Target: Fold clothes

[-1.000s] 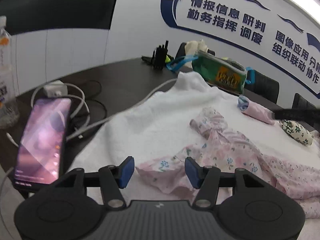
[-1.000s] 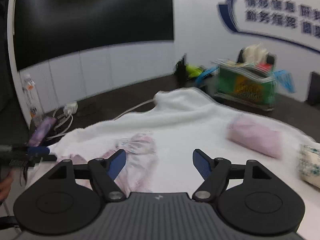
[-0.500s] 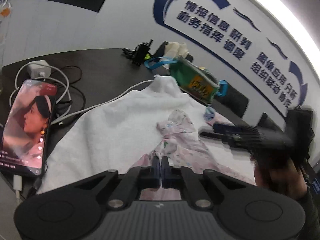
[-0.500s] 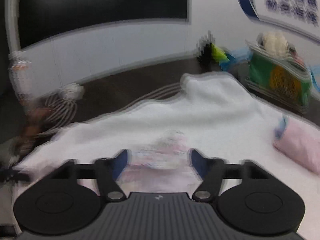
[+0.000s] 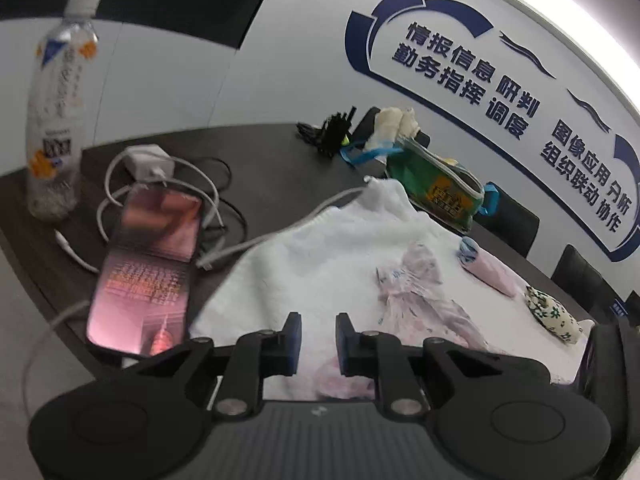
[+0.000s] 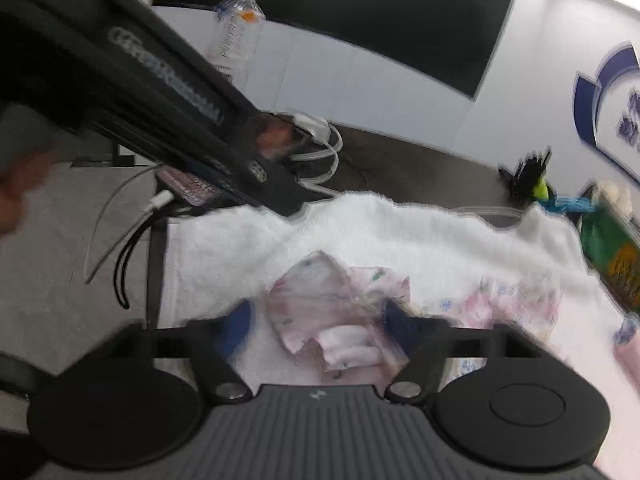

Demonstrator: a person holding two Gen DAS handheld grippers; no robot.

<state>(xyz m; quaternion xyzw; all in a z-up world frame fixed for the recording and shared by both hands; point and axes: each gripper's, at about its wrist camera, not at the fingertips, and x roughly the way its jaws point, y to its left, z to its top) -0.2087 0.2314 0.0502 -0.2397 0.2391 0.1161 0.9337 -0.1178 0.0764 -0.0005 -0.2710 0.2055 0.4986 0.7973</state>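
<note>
Garment (image 5: 416,304): pale pink fabric with a small floral print, crumpled and partly bunched, lying on a white towel (image 5: 320,248) that covers the dark table (image 5: 260,168). At far left stands a water bottle (image 5: 56,112); next come a white charger with cables (image 5: 148,162) and a lit phone (image 5: 148,272). Left gripper (image 5: 316,338): jaws have just been opening, now narrowly parted, with only towel visible in the gap. Right gripper (image 6: 320,322): jaws have just been closing around a bunched fold of the garment; blur hides whether the pads press on it. Further right lie a rolled pink item (image 5: 488,272) and a folded floral item (image 5: 552,314)
</note>
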